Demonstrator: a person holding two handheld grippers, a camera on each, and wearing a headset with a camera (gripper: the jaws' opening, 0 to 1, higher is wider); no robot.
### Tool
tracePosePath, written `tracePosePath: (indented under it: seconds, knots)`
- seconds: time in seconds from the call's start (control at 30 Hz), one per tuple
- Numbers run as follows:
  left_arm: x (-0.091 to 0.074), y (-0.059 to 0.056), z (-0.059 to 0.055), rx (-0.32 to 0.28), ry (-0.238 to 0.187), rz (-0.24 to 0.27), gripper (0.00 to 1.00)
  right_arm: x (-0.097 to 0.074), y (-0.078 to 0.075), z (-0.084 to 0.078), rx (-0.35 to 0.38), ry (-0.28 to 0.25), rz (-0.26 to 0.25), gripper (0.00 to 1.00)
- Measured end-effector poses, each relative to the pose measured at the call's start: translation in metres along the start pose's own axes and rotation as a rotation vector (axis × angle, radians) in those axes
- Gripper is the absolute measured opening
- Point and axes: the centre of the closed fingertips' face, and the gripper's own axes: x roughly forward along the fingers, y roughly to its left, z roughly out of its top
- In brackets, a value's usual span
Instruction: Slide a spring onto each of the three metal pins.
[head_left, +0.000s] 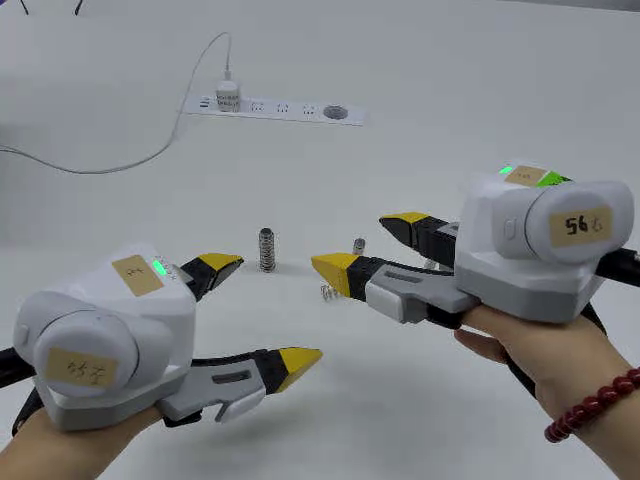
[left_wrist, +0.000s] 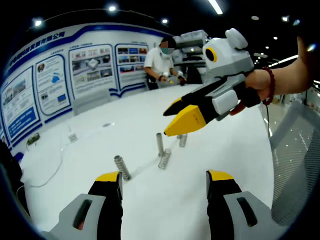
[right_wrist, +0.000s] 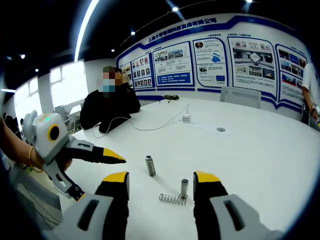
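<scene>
A pin with a spring on it (head_left: 267, 250) stands upright mid-table. To its right stands a bare metal pin (head_left: 359, 245), and a loose spring (head_left: 327, 292) lies on the table in front of it. My right gripper (head_left: 370, 243) is open, with the bare pin (right_wrist: 184, 188) between its yellow tips and the loose spring (right_wrist: 172, 199) beside that pin's foot. My left gripper (head_left: 260, 312) is open and holds nothing, low at the left, short of the sprung pin (left_wrist: 121, 167). The left gripper view has a tall bare pin (left_wrist: 160, 144), the loose spring (left_wrist: 165, 158) and a second, shorter pin (left_wrist: 183, 140).
A white power strip (head_left: 280, 108) with a plugged charger (head_left: 228, 96) and its cable lies at the back of the white table (head_left: 150, 200). A seated person (right_wrist: 110, 102) and a standing person (left_wrist: 162, 67) are at the table's far sides.
</scene>
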Motion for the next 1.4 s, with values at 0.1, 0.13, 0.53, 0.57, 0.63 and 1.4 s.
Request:
tracePosePath:
  seconds: [0.1, 0.13, 0.53, 0.57, 0.63, 1.4]
  knots:
    - [0.006, -0.002, 0.000, 0.002, 0.002, -0.013, 0.65, -0.007, -0.002, -0.001, -0.002, 0.000, -0.003, 0.53]
    - [0.007, -0.002, -0.001, 0.003, 0.005, -0.016, 0.64, -0.009, -0.002, -0.002, -0.003, 0.000, -0.004, 0.53]
    - [0.028, -0.003, -0.008, 0.046, 0.045, -0.059, 0.53, -0.033, -0.010, -0.017, -0.003, 0.013, -0.009, 0.53]
    - [0.029, -0.004, -0.009, 0.050, 0.049, -0.063, 0.52, -0.034, -0.011, -0.018, -0.001, 0.013, -0.010, 0.54]
    - [0.033, -0.004, -0.010, 0.055, 0.054, -0.068, 0.51, -0.038, -0.012, -0.021, 0.001, 0.013, -0.010, 0.54]
    - [0.074, 0.004, -0.017, 0.061, 0.105, -0.100, 0.28, -0.058, -0.021, -0.047, 0.023, 0.027, -0.018, 0.55]
